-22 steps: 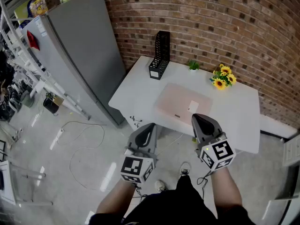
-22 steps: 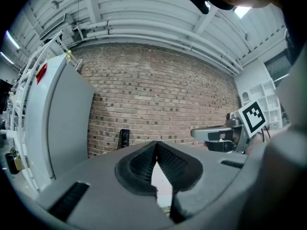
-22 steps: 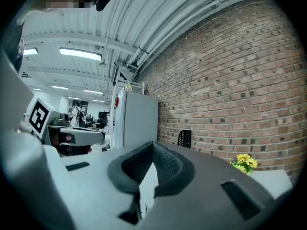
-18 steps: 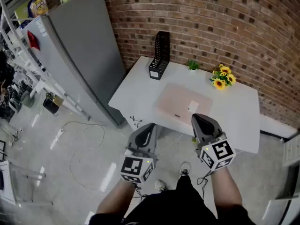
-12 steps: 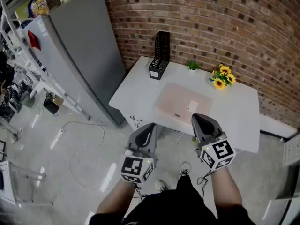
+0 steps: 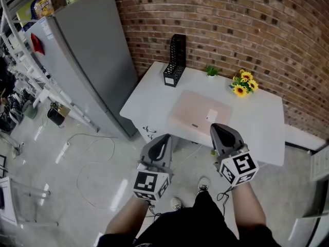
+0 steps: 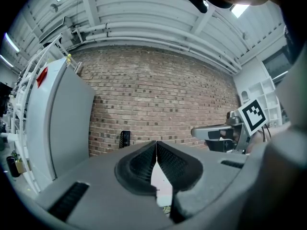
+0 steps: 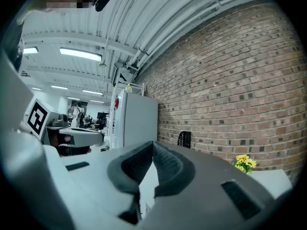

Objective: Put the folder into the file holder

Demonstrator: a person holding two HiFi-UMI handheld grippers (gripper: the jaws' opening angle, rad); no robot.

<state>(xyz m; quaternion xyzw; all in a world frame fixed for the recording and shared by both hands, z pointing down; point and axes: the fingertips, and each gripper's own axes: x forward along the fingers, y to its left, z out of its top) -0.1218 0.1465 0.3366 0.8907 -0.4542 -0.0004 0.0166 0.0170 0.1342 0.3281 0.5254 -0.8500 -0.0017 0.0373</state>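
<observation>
So nothing is happening to the folder [image 6: 199, 112] yet; it lies flat in the middle of the white surface [image 6: 259, 125], pink, with a small white label on top. It's well apart from the file holder [image 6: 175, 60], the black mesh one standing upright at the back left corner near the brick wall [image 6: 231, 19].

Both claws are held short of the surface's near edge, over the floor, pointing level toward it. The left claw [image 6: 164, 141] is fully closed, pads pressed together with nothing between them. The right claw [image 6: 218, 131] is the same, tips meeting and empty. My guess is this is a ready pose before the reach; shut claws are just how the person carries them, and they'd need to open before any grab.

The placement makes sense to me: the holder's open side seems to face the middle of the surface, so the folder could be slid or dropped in from there. Since the folder lies flat, I reckon an edge has to be pried up first, maybe one claw lifting and the other steadying. The sunflowers [image 6: 244, 84] sit at the back right, off the likely path between folder and holder; the grey fridge [image 6: 87, 60] stands left of the surface, clear of it.
</observation>
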